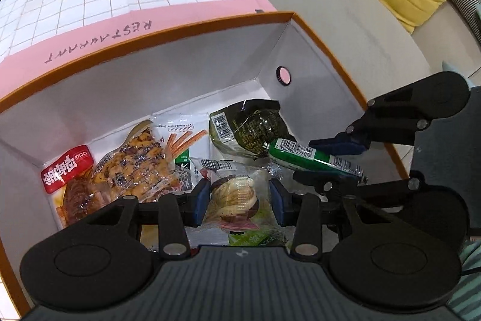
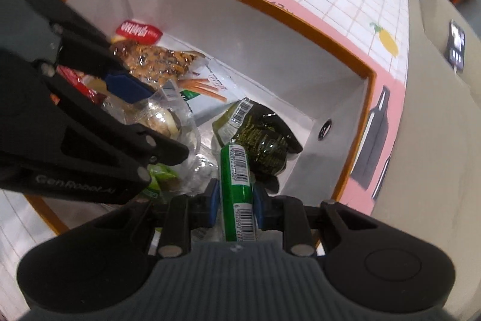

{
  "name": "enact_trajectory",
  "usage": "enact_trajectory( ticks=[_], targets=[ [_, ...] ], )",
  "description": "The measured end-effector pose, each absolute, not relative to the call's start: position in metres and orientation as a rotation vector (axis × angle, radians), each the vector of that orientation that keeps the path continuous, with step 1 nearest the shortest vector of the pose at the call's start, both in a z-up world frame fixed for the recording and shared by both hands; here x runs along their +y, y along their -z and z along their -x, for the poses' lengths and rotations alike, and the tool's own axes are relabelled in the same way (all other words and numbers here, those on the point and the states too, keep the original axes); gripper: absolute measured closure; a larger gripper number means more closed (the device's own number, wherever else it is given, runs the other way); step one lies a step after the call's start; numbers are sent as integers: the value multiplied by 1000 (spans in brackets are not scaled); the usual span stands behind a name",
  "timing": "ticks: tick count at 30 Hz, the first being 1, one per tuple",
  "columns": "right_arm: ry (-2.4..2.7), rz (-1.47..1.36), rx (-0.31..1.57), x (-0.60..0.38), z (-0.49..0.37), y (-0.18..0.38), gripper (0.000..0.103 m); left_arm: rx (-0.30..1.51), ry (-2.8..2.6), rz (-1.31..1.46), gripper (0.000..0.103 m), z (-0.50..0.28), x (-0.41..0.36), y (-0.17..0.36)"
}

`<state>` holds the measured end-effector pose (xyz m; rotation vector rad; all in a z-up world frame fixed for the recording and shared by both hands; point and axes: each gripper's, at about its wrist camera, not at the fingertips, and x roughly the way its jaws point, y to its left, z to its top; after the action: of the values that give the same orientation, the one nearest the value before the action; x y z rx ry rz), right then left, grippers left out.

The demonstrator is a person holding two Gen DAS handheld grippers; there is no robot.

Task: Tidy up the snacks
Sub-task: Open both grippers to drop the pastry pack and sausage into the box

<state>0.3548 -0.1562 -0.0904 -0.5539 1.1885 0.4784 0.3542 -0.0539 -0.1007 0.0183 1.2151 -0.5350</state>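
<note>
Holding a clear-wrapped pastry [image 1: 236, 197] in our left claw [image 1: 239, 202] and a green stick pack [image 2: 237, 188] in our right claw [image 2: 236, 202], low centre above the box [image 1: 180, 26], we should release gently into gaps.

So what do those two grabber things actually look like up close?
Both are matte black plastic: the left gripper and right gripper have jointed linkage arms with silver rivets, round disc-shaped housings, a ribbed grey base and blue pads on the fingers. One arm bears pale "GenRobot.AI" lettering.
</note>
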Motion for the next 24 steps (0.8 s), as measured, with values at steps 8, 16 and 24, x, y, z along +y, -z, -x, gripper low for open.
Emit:
enact_trajectory(
  ticks=[8,16,24],
  targets=[
    [-495,600,1190,-155,-354,88,78,1241,530,-45,55,-355,-55,108],
    [-491,588,1170,-161,-348,74,74,1210,516,-87,55,-349,-63,101],
    [-496,563,1146,-166,-337,68,65,1192,508,-121,55,-348,-75,95]
  ],
)
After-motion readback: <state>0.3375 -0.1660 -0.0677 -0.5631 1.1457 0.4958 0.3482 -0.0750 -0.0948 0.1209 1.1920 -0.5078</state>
